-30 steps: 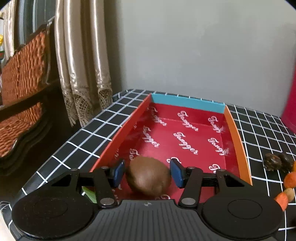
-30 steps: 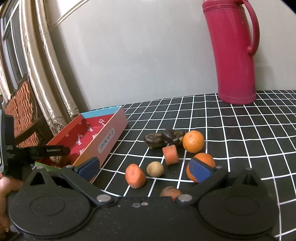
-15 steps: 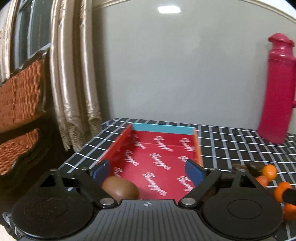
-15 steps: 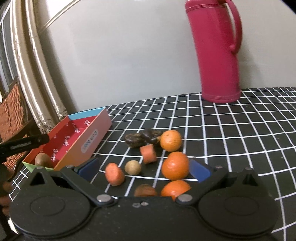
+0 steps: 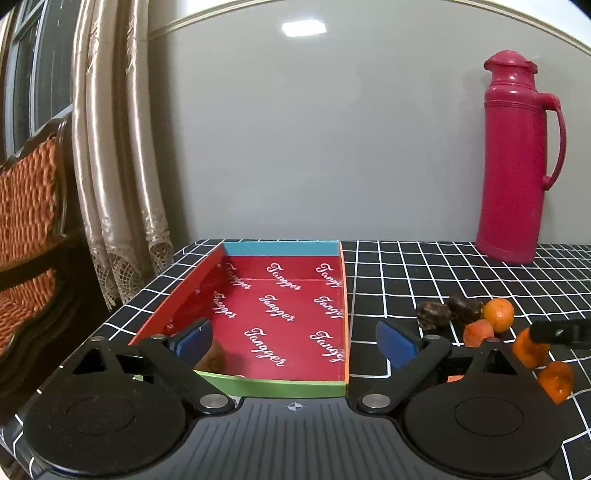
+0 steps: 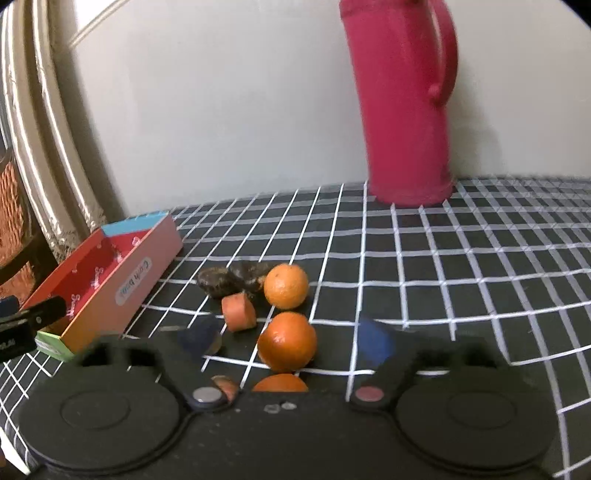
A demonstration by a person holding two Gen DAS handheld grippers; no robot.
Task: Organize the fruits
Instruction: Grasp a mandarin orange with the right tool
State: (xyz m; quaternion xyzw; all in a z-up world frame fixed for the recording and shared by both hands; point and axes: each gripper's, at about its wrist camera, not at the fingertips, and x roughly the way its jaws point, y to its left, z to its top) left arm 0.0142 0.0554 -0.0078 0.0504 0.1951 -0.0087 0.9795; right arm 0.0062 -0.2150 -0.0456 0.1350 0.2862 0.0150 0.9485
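Two grippers in view. Left gripper (image 5: pixel 293 341) spread and still widening, nothing gripped, over the box (image 5: pixel 343 295) holding a brown fruit (image 5: pixel 216 360) at its near left corner. Right gripper (image 6: pixel 286 341) closing around an orange (image 6: pixel 287 341), pads not touching. Other fruit lies beyond it.

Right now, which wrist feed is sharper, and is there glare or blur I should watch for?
Left wrist view: sharp, a ceiling light's glare patch on the grey wall, fisheye bowing at the edges. Right wrist view: smeared with motion blur, blurred blue-padded fingers closing around the round orange tangerine, soft-edged tall pink plastic thermos.
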